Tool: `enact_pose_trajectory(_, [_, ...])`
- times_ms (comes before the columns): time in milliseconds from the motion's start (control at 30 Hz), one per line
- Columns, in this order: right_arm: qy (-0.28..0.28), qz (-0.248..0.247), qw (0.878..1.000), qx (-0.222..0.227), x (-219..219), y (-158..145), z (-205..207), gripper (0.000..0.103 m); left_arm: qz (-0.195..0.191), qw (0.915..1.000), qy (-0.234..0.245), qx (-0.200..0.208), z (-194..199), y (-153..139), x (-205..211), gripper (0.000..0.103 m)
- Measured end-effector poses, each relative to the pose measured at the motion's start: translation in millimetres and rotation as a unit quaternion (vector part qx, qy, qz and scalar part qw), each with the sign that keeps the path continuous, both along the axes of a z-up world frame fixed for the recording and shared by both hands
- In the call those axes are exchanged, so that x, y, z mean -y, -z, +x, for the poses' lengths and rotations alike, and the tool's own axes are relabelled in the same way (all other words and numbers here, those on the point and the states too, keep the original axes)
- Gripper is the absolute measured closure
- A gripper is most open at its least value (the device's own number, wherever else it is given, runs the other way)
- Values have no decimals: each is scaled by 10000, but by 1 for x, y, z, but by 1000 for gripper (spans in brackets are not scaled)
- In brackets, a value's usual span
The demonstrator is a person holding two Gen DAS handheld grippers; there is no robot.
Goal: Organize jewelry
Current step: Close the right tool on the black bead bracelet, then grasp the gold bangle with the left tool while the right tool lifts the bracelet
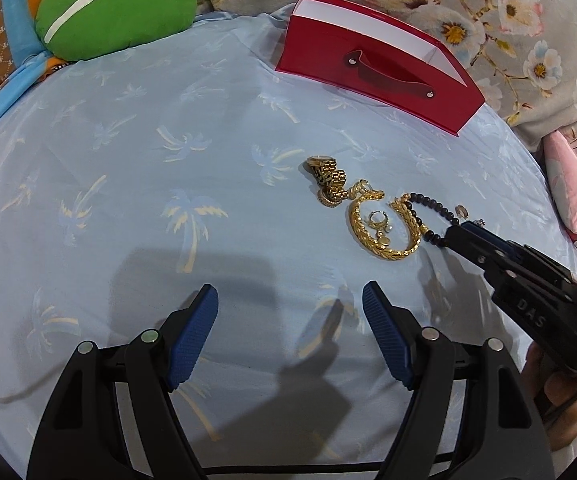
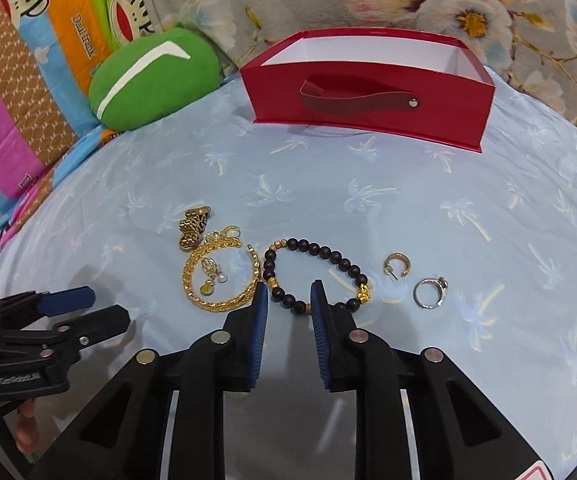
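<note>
Jewelry lies on the light blue palm-print sheet (image 2: 408,208). A dark bead bracelet (image 2: 320,254) with gold charms lies straight ahead of my right gripper (image 2: 288,292), whose jaws are partly open and straddle the bracelet's near beads. Left of it are a gold chain bracelet (image 2: 192,276) around a small pearl earring (image 2: 210,276), and a gold watch (image 2: 193,227). To the right lie a gold hoop earring (image 2: 396,266) and a silver ring (image 2: 429,292). An open red box (image 2: 368,92) stands behind. My left gripper (image 1: 290,300) is open and empty, well short of the jewelry (image 1: 380,220).
A green cushion (image 2: 152,76) lies at the back left beside a colourful cartoon blanket (image 2: 28,80). A floral blanket (image 2: 488,12) rises behind the red box (image 1: 372,76). The left gripper also shows in the right wrist view (image 2: 88,308) at lower left.
</note>
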State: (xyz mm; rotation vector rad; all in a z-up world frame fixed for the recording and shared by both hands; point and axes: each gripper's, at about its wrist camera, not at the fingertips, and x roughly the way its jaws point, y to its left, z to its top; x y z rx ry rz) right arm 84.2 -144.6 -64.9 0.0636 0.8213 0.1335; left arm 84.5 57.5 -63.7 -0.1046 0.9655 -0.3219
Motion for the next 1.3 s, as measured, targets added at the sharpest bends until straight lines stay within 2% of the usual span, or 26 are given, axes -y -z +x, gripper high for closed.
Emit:
enact_pose_trajectory(333, [-45,-68,9997,-238,0,11,14,88,-109,9999,123,-30,2,0,3,31])
enact_pose_trajectory(467, [70,0,9997,-249,4,12,14,96,-156,9997,165,-51,5,0,7,31])
enact_pose_trajectory(767, [461,427,9980,-15,24,-1,-26,96,-353,9987,343,-103,16,-3,30,31])
enact_pose_trajectory(933, [602,568,9965,-79,35,1,-47,96,-468,9978,448,-147,25,-1,48,33])
enact_pose_trajectory(1100, [744,679,9949,-74,44,1,-56,96,-114,9977,660,74,29,-1,74,33])
enact_pose_trajectory(1300, [783,711,9944,29,48,-3,-61,96,621,9936,861,378,32,2,104,33])
